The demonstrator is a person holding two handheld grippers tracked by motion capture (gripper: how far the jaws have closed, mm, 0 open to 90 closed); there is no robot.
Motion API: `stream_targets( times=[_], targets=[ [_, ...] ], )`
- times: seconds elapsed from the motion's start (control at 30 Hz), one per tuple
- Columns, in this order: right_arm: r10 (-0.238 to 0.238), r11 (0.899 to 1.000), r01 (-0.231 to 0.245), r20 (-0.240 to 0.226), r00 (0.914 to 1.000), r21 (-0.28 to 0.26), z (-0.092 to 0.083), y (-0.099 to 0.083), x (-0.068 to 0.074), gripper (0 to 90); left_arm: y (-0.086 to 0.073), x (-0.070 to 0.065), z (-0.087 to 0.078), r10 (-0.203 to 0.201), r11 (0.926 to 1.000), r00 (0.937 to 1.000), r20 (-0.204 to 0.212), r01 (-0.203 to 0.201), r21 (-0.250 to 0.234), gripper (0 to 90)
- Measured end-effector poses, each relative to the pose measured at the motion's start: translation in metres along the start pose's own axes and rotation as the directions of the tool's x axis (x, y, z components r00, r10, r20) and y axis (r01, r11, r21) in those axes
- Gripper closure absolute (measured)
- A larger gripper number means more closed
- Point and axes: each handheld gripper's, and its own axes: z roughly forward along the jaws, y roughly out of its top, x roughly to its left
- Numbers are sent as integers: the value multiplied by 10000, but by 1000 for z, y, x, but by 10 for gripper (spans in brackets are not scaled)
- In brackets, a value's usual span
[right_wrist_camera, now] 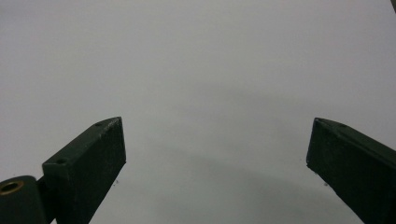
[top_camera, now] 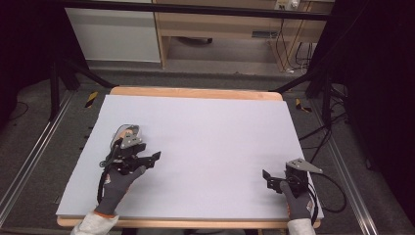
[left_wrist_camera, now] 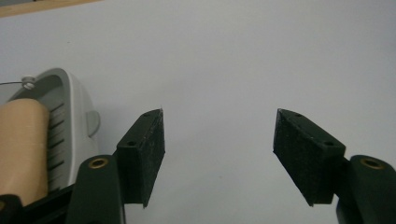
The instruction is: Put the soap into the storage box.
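Observation:
My left gripper [top_camera: 152, 159] rests on the left part of the white sheet [top_camera: 205, 137] and points right, held by a grey-gloved hand. In the left gripper view its jaws stand wide apart around bare sheet, so the left gripper [left_wrist_camera: 218, 140] is open and holds nothing. A grey tape dispenser [left_wrist_camera: 70, 126] with a brown tape roll [left_wrist_camera: 23, 149] sits just beside the left jaw; from above, the dispenser [top_camera: 125, 131] lies on the far side of that gripper. My right gripper [top_camera: 269, 180] sits near the front right corner and points left. The right gripper [right_wrist_camera: 215, 154] is open with nothing between its jaws.
The white sheet covers a wooden table [top_camera: 195, 92] whose edge shows at the back. Black stands [top_camera: 58, 73] and cables [top_camera: 333, 191] flank the table on the floor. A wooden cabinet [top_camera: 220, 29] stands behind.

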Motion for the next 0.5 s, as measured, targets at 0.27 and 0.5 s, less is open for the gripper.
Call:
stream_targets(
  times=[0.27, 0.5],
  targets=[
    [67, 10000, -67, -23, 10000, 14, -1, -1, 0, 49, -18, -9, 3, 179, 9998, 9998, 130, -180, 131, 320],
    [22, 10000, -22, -113, 9999, 71, 0, -2, 0, 50, -36, -10, 3, 389, 9983, 9991, 159, -396, 436, 291]
  ],
)
